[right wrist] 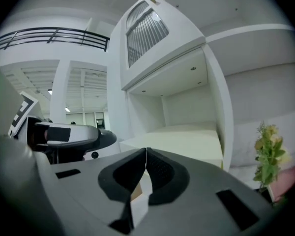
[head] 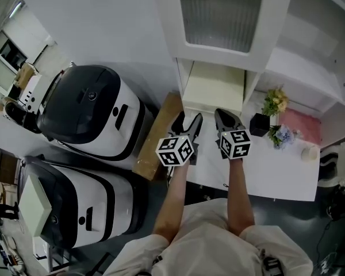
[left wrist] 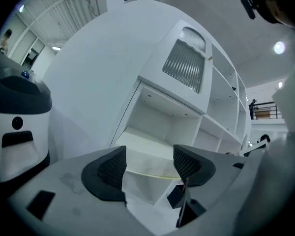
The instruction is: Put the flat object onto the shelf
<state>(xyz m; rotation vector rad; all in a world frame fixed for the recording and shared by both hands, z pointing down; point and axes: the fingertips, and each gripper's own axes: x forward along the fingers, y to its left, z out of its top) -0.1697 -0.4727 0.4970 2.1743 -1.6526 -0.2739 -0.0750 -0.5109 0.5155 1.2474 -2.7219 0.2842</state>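
Both left claw and right claw face the shelved flat object.

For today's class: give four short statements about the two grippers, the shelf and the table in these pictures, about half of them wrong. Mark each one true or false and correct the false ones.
1. The left gripper has its jaws apart. True.
2. The right gripper has its jaws wide open. False: its jaws are together, with nothing between them.
3. The pale cream flat board lies in an open compartment of the white shelf unit. True.
4. The black pot with yellow flowers stands to the left of both grippers. False: it stands to the right of them, on the white table.
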